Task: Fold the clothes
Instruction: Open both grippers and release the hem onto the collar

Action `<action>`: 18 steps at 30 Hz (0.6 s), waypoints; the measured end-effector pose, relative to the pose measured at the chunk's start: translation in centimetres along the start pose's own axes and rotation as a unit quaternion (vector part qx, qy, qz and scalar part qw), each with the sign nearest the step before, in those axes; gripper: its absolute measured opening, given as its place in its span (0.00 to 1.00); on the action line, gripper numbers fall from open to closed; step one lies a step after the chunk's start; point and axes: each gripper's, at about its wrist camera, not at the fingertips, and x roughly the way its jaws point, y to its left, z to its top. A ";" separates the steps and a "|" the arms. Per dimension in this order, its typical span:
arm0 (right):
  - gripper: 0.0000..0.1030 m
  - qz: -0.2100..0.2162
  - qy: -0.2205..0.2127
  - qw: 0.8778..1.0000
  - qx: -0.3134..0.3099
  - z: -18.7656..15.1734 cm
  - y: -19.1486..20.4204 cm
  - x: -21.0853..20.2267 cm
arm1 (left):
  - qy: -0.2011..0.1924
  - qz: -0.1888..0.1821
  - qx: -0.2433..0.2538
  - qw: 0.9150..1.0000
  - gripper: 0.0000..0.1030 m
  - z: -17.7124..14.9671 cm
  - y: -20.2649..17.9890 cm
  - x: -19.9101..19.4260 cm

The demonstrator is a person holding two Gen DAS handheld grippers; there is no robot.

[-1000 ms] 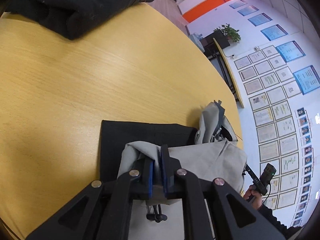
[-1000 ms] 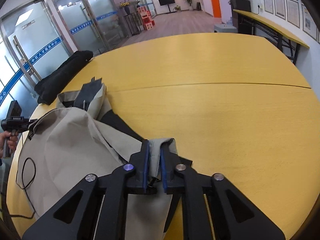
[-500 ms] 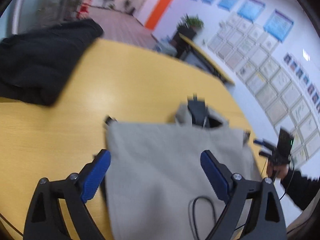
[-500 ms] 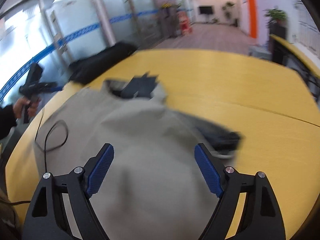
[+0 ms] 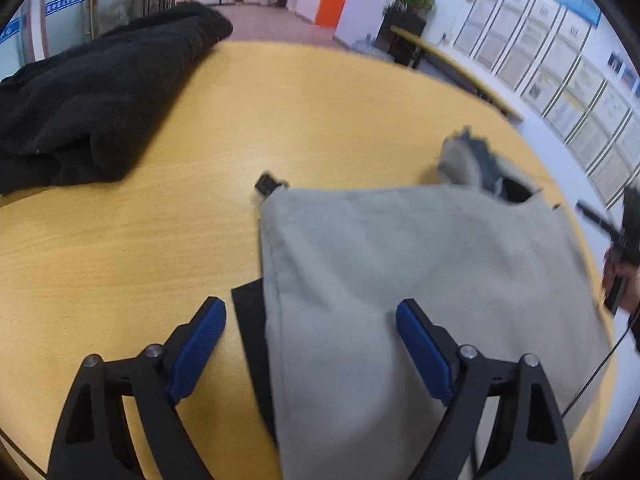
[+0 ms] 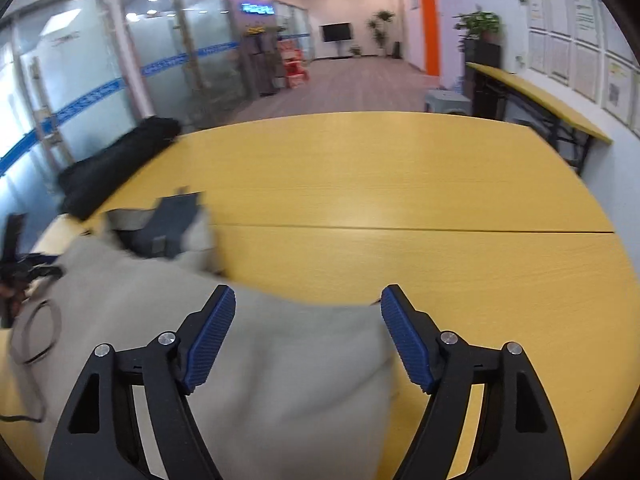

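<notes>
A grey garment point(image 5: 420, 280) lies folded on the yellow wooden table point(image 5: 280, 112), with a black lining point(image 5: 250, 320) showing along its left edge and a dark collar point(image 5: 480, 156) at the far end. My left gripper point(image 5: 310, 344) is open and empty above the garment's near left edge. In the right wrist view the same grey garment point(image 6: 280, 380) lies below my right gripper point(image 6: 308, 336), which is open and empty. Its dark collar point(image 6: 172, 220) points away to the left.
A black garment point(image 5: 92, 92) is heaped at the table's far left and shows in the right wrist view point(image 6: 116, 164). A person's hand with a black device point(image 5: 624, 248) is at the right edge. A black cable point(image 6: 36, 328) lies on the grey cloth.
Both grippers were shut on folds of the grey garment one second ago. They have let go, opened wide and drawn back above it; the garment now lies flat.
</notes>
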 end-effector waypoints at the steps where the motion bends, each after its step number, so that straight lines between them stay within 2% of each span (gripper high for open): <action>1: 0.76 0.018 0.006 1.000 -0.005 -0.5 1.0 -0.5 | -0.005 -0.005 0.008 1.000 0.88 0.0 -0.5 -0.2; 3: 0.77 0.043 0.036 0.998 -0.008 -1.9 2.7 0.1 | -0.016 -0.016 0.024 0.999 0.89 0.1 -1.6 -0.5; 5: 0.76 0.023 0.065 0.998 0.001 -3.1 2.9 2.3 | -0.027 -0.026 0.040 0.998 0.90 0.2 -2.6 -0.8; 6: 0.76 0.005 0.069 0.998 0.016 -3.5 2.3 3.5 | -0.019 -0.026 0.048 0.998 0.89 0.2 -2.9 -0.2; 9: 0.77 -0.024 0.056 0.996 0.063 -3.8 0.7 5.6 | 0.007 -0.021 0.058 0.998 0.88 -1.2 -2.8 2.5; 13: 0.86 -0.028 0.062 0.997 0.023 -4.4 1.9 5.5 | 0.006 0.003 0.079 0.997 0.89 -3.1 -3.0 2.3; 18: 0.88 -0.054 0.078 0.995 -0.020 -7.2 4.4 4.0 | 0.004 0.032 0.086 0.996 0.90 -7.3 -3.8 0.0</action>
